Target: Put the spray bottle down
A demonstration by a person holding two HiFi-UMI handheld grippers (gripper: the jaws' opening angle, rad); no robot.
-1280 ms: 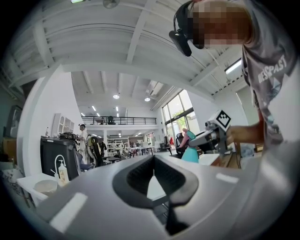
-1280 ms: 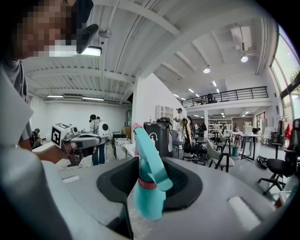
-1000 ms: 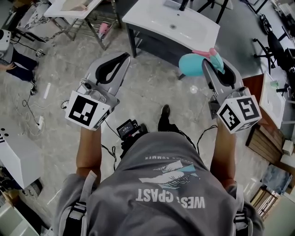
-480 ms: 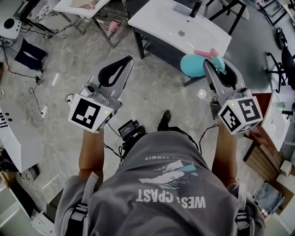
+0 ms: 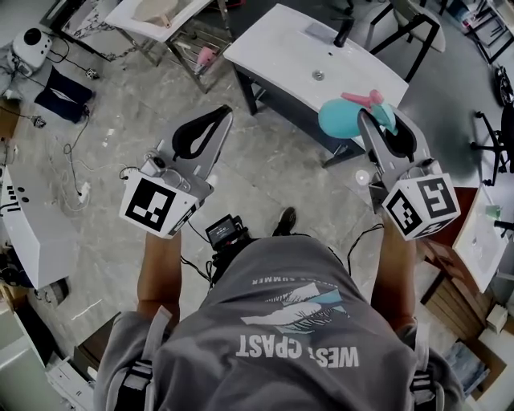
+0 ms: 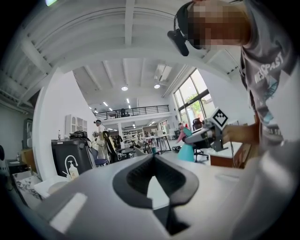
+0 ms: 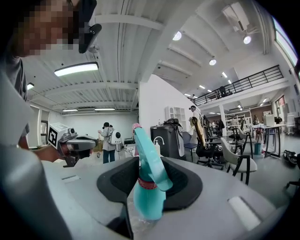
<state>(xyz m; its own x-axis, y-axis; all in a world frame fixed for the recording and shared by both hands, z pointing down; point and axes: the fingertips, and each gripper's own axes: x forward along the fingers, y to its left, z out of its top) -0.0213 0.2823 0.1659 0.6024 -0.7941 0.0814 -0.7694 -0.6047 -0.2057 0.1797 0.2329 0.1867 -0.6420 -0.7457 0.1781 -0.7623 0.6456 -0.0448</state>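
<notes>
The teal spray bottle [image 5: 341, 119] with a pink trigger hangs in the air in front of the white basin counter [image 5: 273, 48]. My right gripper [image 5: 376, 122] is shut on it. In the right gripper view the bottle [image 7: 149, 187] stands upright between the black pads, its neck and nozzle rising above them. My left gripper [image 5: 218, 114] is held out level at the left. Its tips meet and nothing is between them [image 6: 152, 159]. In the left gripper view the bottle [image 6: 187, 147] shows far right. The left gripper [image 7: 75, 143] shows at the left of the right gripper view.
The basin counter has a dark tap [image 5: 344, 32] and stands on a dark frame. A second basin stand [image 5: 152, 16] with a pink item [image 5: 206, 56] on its shelf is at top left. Cables lie on the marble floor [image 5: 88, 144]. Black chairs [image 5: 401, 24] stand behind the counter.
The view has shifted so the basin counter sits closer to both grippers. The two grippers keep their pose, and the bottle stays in the right gripper.
</notes>
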